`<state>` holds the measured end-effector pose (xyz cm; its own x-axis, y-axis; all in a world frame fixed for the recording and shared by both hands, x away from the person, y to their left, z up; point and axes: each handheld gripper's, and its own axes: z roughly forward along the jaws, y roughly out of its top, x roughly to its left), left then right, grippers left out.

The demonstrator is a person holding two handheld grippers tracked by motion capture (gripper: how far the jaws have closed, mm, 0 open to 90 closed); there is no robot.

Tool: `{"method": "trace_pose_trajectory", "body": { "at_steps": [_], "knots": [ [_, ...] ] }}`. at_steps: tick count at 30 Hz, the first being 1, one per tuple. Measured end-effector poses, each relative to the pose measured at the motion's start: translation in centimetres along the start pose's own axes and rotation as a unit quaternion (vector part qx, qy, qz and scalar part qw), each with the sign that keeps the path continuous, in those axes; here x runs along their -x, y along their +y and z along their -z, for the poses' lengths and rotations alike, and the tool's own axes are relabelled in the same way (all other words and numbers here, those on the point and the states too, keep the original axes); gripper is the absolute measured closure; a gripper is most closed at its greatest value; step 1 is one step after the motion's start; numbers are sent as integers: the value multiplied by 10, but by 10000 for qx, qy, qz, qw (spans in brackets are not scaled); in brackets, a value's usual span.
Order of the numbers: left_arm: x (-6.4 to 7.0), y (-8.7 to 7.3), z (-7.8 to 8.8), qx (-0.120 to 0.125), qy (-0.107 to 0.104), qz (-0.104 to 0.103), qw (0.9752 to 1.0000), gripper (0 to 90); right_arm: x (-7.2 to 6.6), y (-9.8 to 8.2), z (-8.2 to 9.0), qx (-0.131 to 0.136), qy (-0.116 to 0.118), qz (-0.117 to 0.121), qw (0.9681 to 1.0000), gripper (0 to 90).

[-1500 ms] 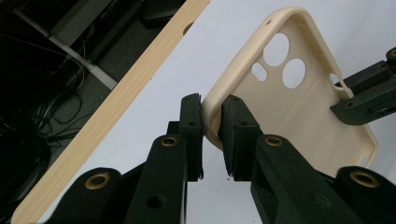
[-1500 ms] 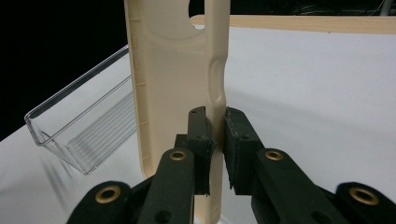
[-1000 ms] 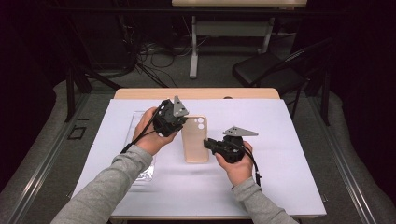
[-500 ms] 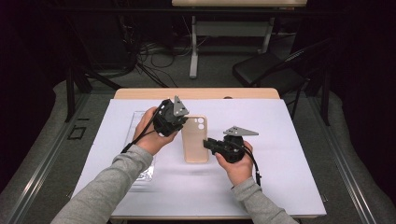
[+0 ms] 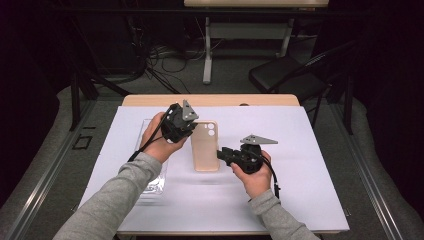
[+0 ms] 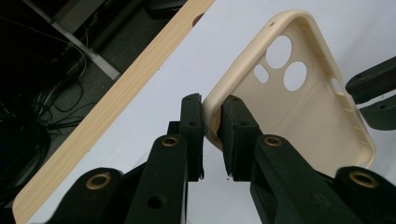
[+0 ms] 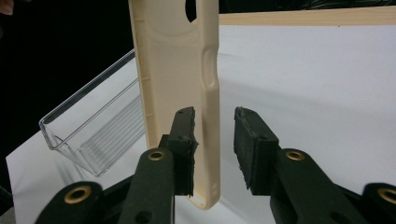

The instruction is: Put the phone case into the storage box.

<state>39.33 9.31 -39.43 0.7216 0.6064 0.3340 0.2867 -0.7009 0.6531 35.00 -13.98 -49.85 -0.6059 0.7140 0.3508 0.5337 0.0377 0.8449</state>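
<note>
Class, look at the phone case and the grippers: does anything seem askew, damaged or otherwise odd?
Nothing looks damaged. The phone case is pinched at one corner by the left gripper. The right gripper has just been opening, its pads apart around the case's side edge. The clear tray sits upright on the table.

One beige phone case [image 5: 205, 146], one clear plastic tray [image 5: 152, 176], two grippers, one white table cover [image 5: 300, 150]
</note>
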Motion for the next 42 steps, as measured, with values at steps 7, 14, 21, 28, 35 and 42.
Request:
{"method": "trace_pose_trajectory", "body": {
  "at_steps": [7,14,21,28,35,42],
  "knots": [
    [-10,-4,-5,-5,8,46,10000,802,4,1,0,18,-16,-33,10000,640],
    [-16,-7,-8,61,26,48,10000,802,9,2,0,7,-172,76,9998,568],
    [-22,-8,-7,183,57,79,9998,802,14,5,3,80,-276,150,9995,535],
    [-27,-9,-9,202,109,115,9997,801,16,6,1,-52,-335,325,9989,529],
    [-30,-10,-11,181,99,162,9997,801,17,6,4,-57,-352,294,9989,535],
    [-34,-11,-9,233,125,191,9995,800,18,6,5,-75,-357,267,9990,544]
  ]
}}
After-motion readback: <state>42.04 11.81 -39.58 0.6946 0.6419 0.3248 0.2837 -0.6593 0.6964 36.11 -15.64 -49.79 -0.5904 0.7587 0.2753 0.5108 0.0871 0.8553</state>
